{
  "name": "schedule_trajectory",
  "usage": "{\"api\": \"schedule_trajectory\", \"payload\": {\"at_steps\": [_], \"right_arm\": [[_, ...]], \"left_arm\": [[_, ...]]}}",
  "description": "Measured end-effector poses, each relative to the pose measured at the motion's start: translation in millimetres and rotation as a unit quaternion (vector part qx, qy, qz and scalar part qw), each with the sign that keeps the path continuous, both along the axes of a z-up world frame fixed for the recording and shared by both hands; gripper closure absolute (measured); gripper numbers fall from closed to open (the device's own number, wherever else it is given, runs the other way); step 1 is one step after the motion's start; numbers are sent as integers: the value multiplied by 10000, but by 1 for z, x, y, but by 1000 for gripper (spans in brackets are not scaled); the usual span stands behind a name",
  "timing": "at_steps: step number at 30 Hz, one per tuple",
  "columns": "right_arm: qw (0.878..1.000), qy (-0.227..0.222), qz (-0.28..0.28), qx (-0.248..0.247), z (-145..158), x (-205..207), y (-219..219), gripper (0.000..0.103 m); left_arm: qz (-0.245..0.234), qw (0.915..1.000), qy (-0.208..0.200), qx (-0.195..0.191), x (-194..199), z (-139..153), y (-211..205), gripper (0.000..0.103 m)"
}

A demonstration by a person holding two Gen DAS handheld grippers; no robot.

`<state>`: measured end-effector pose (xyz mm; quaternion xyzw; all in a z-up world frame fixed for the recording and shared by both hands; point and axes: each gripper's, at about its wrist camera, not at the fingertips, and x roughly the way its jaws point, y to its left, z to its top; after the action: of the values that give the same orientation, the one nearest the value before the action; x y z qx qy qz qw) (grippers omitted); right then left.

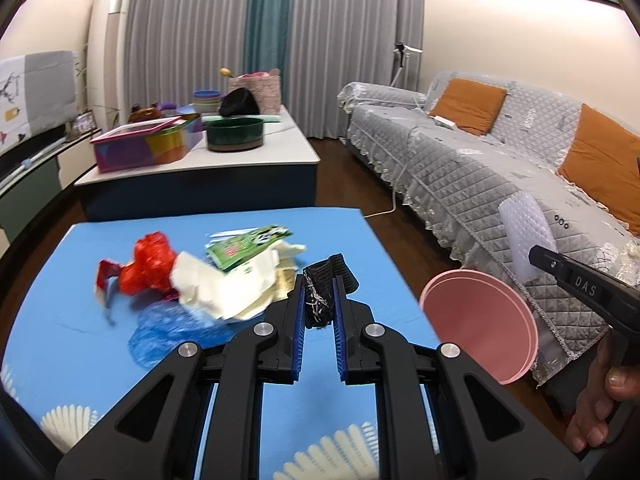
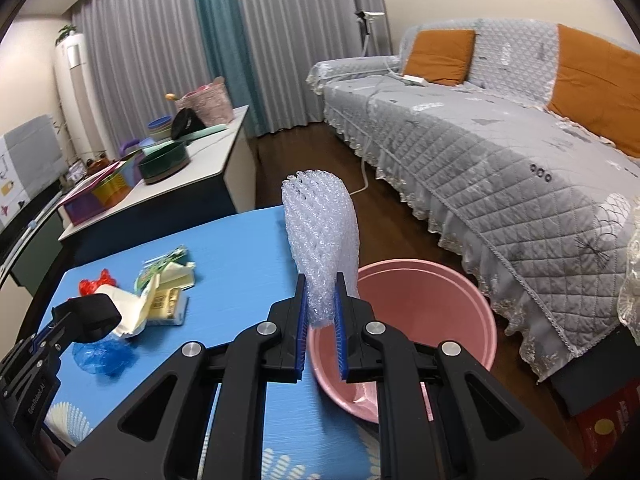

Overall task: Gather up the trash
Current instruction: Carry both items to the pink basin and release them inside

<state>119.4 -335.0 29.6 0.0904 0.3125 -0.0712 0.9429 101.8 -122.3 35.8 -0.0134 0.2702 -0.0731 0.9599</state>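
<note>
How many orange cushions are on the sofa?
2. One orange cushion leans against the backrest at the far end of the sofa; the other orange cushion leans nearer the camera. More may lie beyond the frame edge.

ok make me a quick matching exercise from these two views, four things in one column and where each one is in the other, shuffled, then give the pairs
Things:
1. black mesh piece
2. white foam net
3. pink bucket
4. red crumpled wrapper

Places:
A. lying on the blue table in the trash pile
B. on the floor between the table and the sofa
C. clamped in the left gripper
D. clamped in the right gripper

Pairs: 1-C, 2-D, 3-B, 4-A
</note>
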Motion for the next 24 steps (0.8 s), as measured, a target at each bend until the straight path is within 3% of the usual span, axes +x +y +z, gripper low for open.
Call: {"api": "schedule_trajectory", "payload": {"at_steps": [12, 24], "right_arm": [[9986, 49, -523, 105, -3, -8, -49, 90], [9959, 117, -839, 302, -8, -5, -84, 90]], "left_arm": [[-608, 9981, -34, -30, 20, 3, -42, 91], [-1372, 9904, 123, 57, 44, -4, -91, 91]]}}
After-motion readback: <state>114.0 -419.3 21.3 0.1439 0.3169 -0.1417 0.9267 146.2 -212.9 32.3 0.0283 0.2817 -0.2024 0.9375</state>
